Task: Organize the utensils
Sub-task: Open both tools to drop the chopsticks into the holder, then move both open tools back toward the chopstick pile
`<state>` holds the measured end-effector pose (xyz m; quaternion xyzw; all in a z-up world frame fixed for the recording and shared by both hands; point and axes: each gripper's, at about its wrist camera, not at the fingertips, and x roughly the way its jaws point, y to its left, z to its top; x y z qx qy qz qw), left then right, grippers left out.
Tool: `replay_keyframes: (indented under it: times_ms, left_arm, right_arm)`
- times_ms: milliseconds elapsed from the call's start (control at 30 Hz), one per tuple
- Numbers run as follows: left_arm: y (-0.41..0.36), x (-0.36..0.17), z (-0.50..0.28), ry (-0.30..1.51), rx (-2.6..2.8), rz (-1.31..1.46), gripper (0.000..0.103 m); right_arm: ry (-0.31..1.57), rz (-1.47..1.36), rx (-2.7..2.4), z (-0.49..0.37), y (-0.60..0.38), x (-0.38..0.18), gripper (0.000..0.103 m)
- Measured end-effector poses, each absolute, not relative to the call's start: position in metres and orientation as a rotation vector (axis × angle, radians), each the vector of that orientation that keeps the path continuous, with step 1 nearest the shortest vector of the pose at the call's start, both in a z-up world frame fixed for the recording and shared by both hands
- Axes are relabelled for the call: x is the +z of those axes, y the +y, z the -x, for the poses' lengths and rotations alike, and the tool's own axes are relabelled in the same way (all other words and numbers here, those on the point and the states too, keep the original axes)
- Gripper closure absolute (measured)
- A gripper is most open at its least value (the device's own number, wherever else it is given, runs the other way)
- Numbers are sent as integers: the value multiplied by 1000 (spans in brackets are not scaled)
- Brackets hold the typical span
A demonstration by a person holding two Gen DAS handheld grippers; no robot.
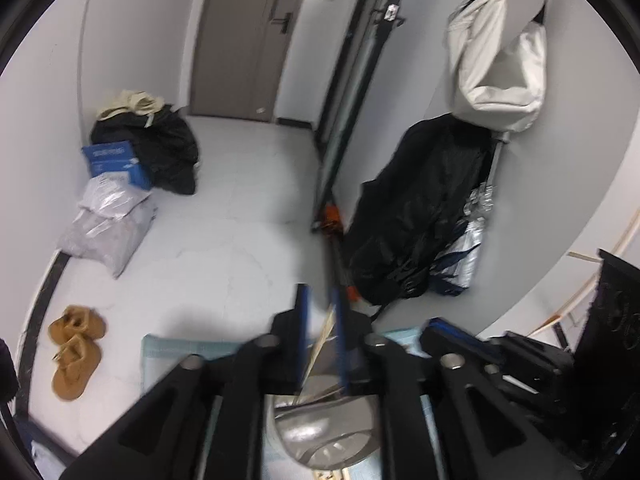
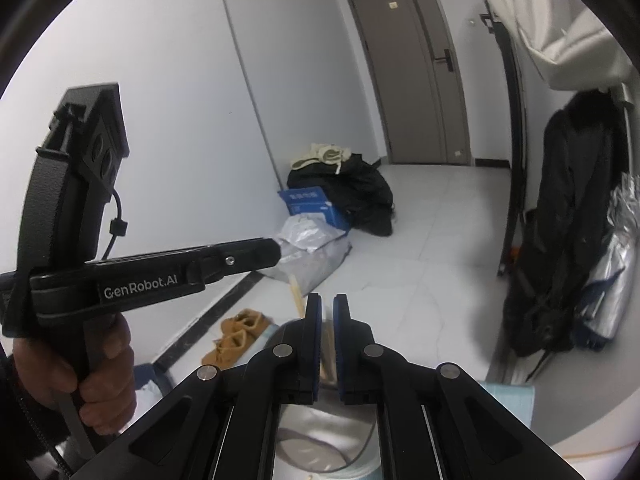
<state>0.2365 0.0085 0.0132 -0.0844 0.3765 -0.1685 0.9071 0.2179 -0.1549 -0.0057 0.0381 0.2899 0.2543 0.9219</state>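
My left gripper (image 1: 319, 292) hangs over a round steel holder (image 1: 320, 432) on a pale blue mat (image 1: 172, 356). A thin wooden chopstick (image 1: 320, 340) slants down between its blue pads into the holder. The gap is wider than the stick, so the pads do not pinch it. My right gripper (image 2: 327, 298) is over the same holder (image 2: 320, 440), its pads nearly together on a tan wooden piece (image 2: 327, 344), apparently another chopstick. In the right wrist view a hand (image 2: 100, 376) holds the left gripper (image 2: 276, 254), and a wooden stick (image 2: 296, 292) pokes up below its tip.
Tan shoes (image 1: 76, 352) lie on the white floor at left. Grey parcels (image 1: 108, 224), a blue box (image 1: 116, 162) and dark clothes (image 1: 160, 148) are piled by the wall. A black coat (image 1: 420, 216) and a white bag (image 1: 500, 60) hang at right. A grey door (image 1: 248, 36) stands behind.
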Motion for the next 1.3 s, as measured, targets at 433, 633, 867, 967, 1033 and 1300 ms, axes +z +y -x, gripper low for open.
replay_keyframes:
  times_ms: [433,633,867,967,1033,1300]
  left_arm:
    - [11,34,-177,717,-121,78,52]
    - [14,42,-144,664,-86,82,39]
    - [15,43,-111,614,-35,72,24]
    - [16,41,-98,588,-28,62,20]
    - [16,40,-88,580,-28,57,18]
    - [18,18,-68,548,-51,81,10]
  right_arm:
    - [650,-202,435,-181,-190,-1,75]
    - [618,-196,394,-143,-195,6,62]
    - [575,-206,377,-100,-196,13,49]
    - [561,-194,367,-85,-193,14,48]
    - [552,-187,360,-76,-193,12,45]
    - [534,-175,320,-50,-194,-3,30]
